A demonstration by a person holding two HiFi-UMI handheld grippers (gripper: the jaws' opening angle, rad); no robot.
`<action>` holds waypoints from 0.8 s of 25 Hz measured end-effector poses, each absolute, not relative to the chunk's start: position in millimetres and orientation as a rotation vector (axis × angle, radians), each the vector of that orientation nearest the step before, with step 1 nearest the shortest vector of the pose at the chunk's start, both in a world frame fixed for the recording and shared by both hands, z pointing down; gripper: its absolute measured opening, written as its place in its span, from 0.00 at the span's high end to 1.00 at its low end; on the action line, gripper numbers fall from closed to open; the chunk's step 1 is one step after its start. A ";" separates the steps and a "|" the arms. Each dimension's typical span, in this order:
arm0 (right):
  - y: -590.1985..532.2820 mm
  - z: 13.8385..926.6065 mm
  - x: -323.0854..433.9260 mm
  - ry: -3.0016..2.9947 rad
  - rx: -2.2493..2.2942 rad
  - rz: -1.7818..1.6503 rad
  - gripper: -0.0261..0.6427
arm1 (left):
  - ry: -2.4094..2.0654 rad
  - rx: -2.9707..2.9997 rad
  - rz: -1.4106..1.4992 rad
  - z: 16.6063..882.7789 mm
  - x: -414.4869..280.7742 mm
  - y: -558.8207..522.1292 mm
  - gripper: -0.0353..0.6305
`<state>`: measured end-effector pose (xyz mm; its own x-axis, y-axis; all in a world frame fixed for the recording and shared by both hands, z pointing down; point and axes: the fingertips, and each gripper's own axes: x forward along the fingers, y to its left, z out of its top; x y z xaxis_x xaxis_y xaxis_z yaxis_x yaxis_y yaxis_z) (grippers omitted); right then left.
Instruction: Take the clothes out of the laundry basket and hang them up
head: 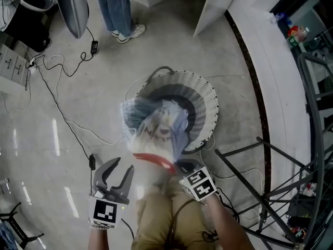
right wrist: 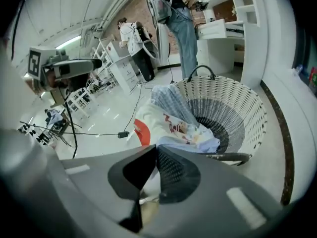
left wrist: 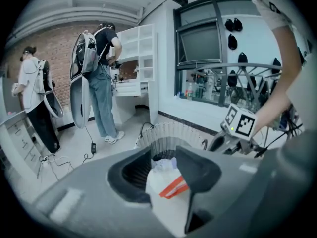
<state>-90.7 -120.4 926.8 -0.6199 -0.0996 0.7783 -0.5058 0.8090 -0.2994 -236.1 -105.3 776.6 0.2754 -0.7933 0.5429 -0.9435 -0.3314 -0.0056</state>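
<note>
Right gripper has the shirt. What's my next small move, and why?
Probably raise the right gripper a little to draw the white shirt clear of the basket: its jaws are shut on the fabric, the shirt drapes over the rim, and the left gripper is open.

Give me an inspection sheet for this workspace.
Surface: glossy grey floor.
Job's things: white wicker basket on the floor; white garment with red trim pulled up out of it; blue checked cloth over the rim.
Clutter: nothing seen.
Grippers: right gripper, fingers shut on the white garment; left gripper open, holding nothing.
Cables: black cable trailing across the floor left of the basket.
Surroundings: black metal rack at right; person in jeans standing beyond.
</note>
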 end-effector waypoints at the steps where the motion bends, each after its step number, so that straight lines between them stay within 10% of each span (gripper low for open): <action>1: -123.2 912.2 -90.9 -2.198 0.451 0.656 0.95 | -1.585 2.256 0.673 767.1 -234.3 -106.0 0.72; 20: -193.5 609.9 -81.6 -2.589 0.744 0.854 0.95 | -1.505 2.430 0.837 608.9 -186.3 -117.7 0.67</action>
<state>-81.6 -193.5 609.9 -0.8156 -0.3765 0.4393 -0.5640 0.6866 -0.4587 -186.3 -117.7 608.9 0.3356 -0.7734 0.5378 -0.8648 -0.4793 -0.1496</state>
